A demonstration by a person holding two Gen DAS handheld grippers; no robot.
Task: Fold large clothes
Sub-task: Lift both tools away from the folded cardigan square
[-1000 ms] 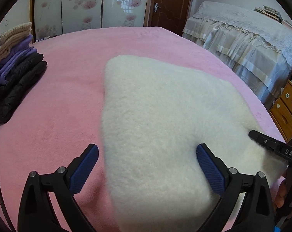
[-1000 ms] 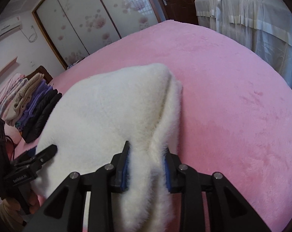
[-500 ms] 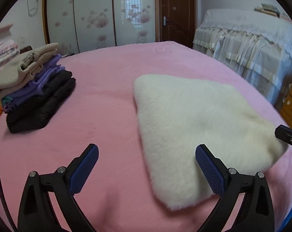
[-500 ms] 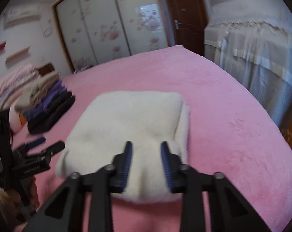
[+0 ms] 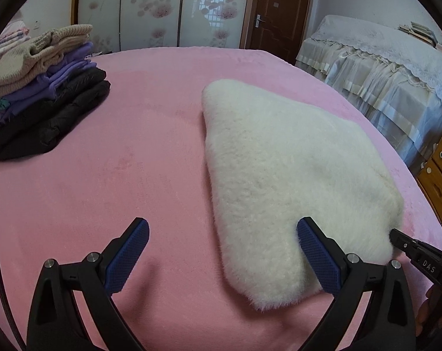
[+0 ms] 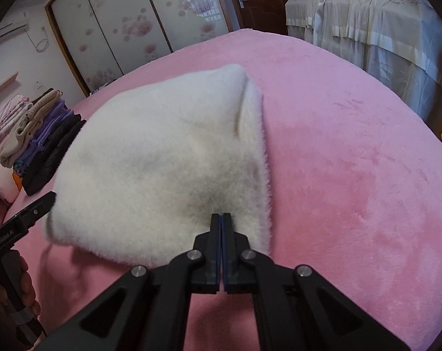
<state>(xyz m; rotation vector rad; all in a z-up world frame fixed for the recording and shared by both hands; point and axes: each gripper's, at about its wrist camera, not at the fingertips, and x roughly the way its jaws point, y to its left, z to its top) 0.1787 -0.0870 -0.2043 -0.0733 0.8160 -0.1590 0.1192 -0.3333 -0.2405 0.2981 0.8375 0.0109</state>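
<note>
A folded white fleece garment (image 5: 291, 169) lies flat on the pink bed cover (image 5: 118, 161); it also shows in the right wrist view (image 6: 162, 158). My left gripper (image 5: 221, 248) is open wide and empty, its right finger over the garment's near edge. My right gripper (image 6: 222, 219) is shut, its tips pressed into the fleece at the garment's near edge; no cloth shows between the pads. Each gripper's tip shows in the other's view: the right one (image 5: 408, 247) and the left one (image 6: 34, 210).
A stack of folded clothes (image 5: 42, 93), beige, purple and black, sits at the left of the bed, also in the right wrist view (image 6: 42, 134). A second bed with a lace cover (image 5: 381, 67) and a wooden drawer unit (image 5: 437, 181) stand to the right.
My right gripper has closed fully and moved back in against the garment's near edge. My left gripper has come closer to the garment, still open.
</note>
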